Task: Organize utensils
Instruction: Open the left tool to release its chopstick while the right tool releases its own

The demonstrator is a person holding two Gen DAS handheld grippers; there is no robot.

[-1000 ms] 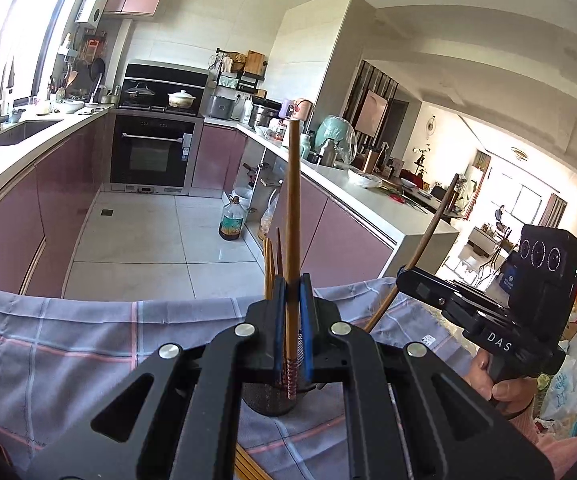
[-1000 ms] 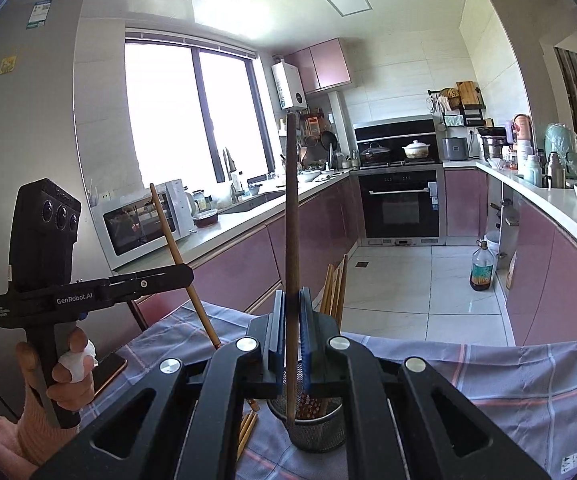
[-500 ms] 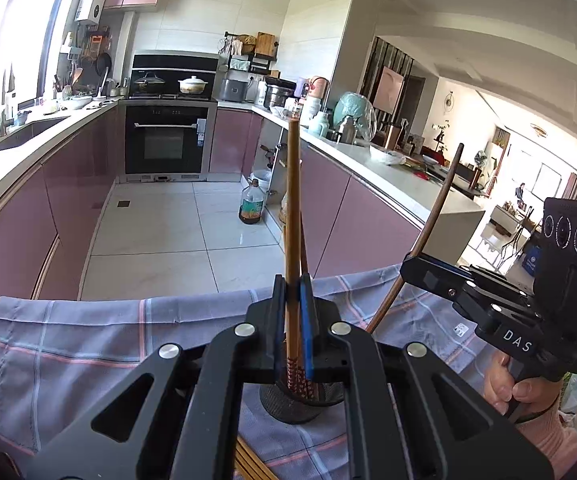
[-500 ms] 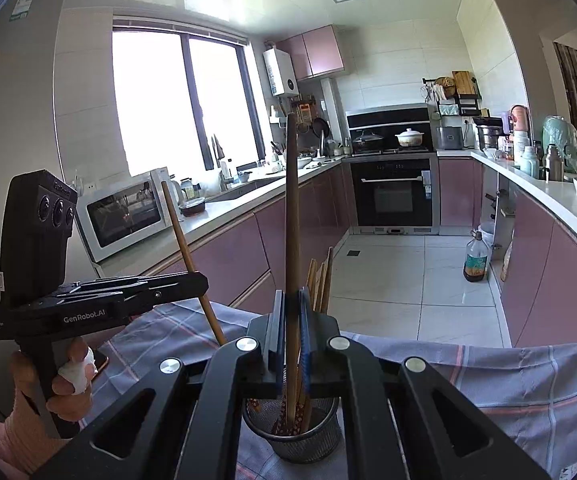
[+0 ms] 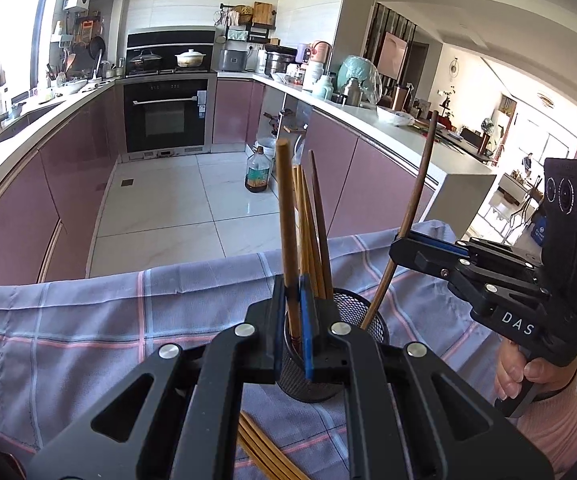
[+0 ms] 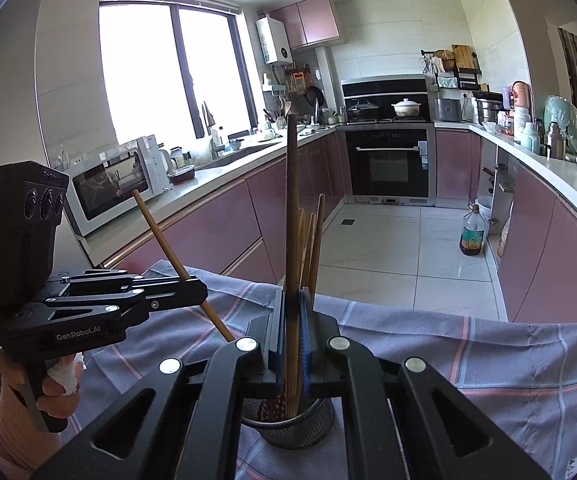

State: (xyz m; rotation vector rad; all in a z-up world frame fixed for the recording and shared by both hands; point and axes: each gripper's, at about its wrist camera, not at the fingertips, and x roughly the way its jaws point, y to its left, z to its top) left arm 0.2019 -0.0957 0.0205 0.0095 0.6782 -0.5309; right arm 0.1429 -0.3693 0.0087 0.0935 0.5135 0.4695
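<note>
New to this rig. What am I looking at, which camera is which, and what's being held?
There is no robot arm here: a person holds a handheld two-finger gripper in each hand, and each gripper carries a fisheye camera looking forward along its fingers. So each picture shows its own gripper at the bottom and the other one off to the side.

In the left wrist view, the left gripper is shut on a light brown chopstick, its lower end down in the mesh utensil cup. In the right wrist view, the right gripper is shut on a darker chopstick, also reaching into the cup.

The cup stands on a plaid cloth and already holds several chopsticks. More loose chopsticks lie on the cloth nearby.
</note>
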